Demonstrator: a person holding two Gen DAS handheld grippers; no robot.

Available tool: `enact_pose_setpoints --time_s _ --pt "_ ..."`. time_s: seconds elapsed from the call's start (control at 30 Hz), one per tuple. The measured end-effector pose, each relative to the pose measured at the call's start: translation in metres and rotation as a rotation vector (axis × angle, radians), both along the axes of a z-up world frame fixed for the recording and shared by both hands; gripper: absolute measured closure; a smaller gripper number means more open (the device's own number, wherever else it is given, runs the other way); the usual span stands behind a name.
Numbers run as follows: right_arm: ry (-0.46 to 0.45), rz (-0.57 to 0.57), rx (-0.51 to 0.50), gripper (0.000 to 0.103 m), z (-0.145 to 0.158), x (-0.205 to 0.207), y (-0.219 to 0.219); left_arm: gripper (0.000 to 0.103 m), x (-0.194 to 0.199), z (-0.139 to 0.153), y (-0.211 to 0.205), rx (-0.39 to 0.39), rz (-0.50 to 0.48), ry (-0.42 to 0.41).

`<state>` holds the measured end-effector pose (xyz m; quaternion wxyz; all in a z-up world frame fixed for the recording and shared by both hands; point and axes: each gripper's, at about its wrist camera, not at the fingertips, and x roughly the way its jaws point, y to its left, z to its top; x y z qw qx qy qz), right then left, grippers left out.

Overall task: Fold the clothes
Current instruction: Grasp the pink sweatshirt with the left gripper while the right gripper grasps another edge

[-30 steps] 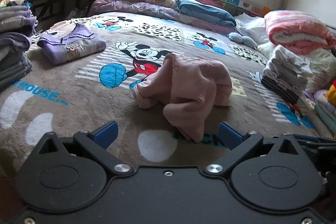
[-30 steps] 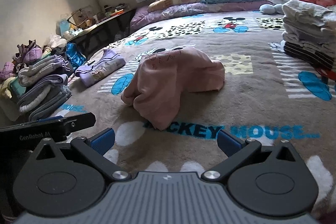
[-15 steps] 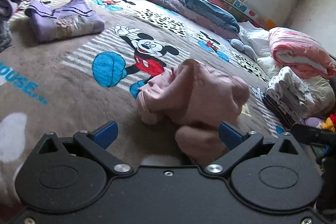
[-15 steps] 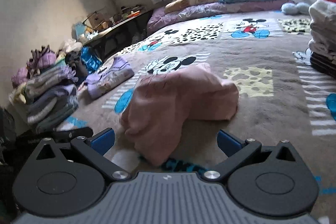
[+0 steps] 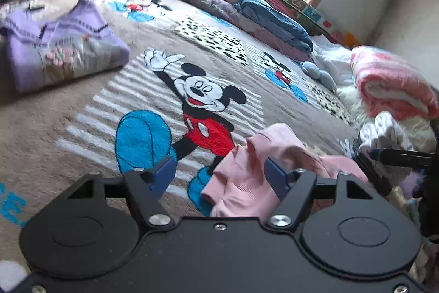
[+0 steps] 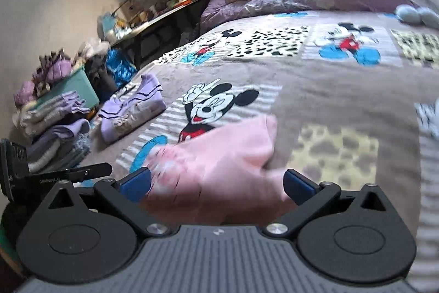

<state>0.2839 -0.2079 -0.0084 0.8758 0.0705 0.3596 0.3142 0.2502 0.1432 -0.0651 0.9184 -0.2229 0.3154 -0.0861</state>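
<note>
Left gripper (image 5: 218, 173): we see its jaws spread, the pink garment (image 5: 247, 177) bunched between them, nothing pinched.
Right gripper (image 6: 216, 184): we hold it wide apart over the same pink garment (image 6: 219, 164), not clamped.
Garment: crumpled in a heap on the Mickey blanket (image 5: 82, 100).
Done: a purple top (image 5: 55, 45) lies folded on the blanket.
Left: we judge the pink one still wants spreading and folding.
</note>
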Motion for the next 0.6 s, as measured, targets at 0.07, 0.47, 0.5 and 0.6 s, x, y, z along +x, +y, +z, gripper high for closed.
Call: enact_pose_setpoints --time_s 0.07,0.47,0.5,0.6 --pt "-0.015 0.041 -0.051 0.009 0.004 0.018 0.012 0.031 0.003 -0.007 0.002 -0.03 -0.016 0.004" --pt "-0.021 0.379 -0.303 0.022 -0.01 0.111 0.097 0.042 0.018 -0.042 -0.017 -0.101 -0.187 0.054" --pt "-0.018 0.417 -0.331 0.022 -0.013 0.117 0.104 0.048 0.02 -0.045 -0.017 -0.103 -0.192 0.06" --pt "-0.006 0.522 -0.404 0.025 -0.022 0.13 0.12 0.055 0.023 -0.052 -0.015 -0.118 -0.207 0.075"
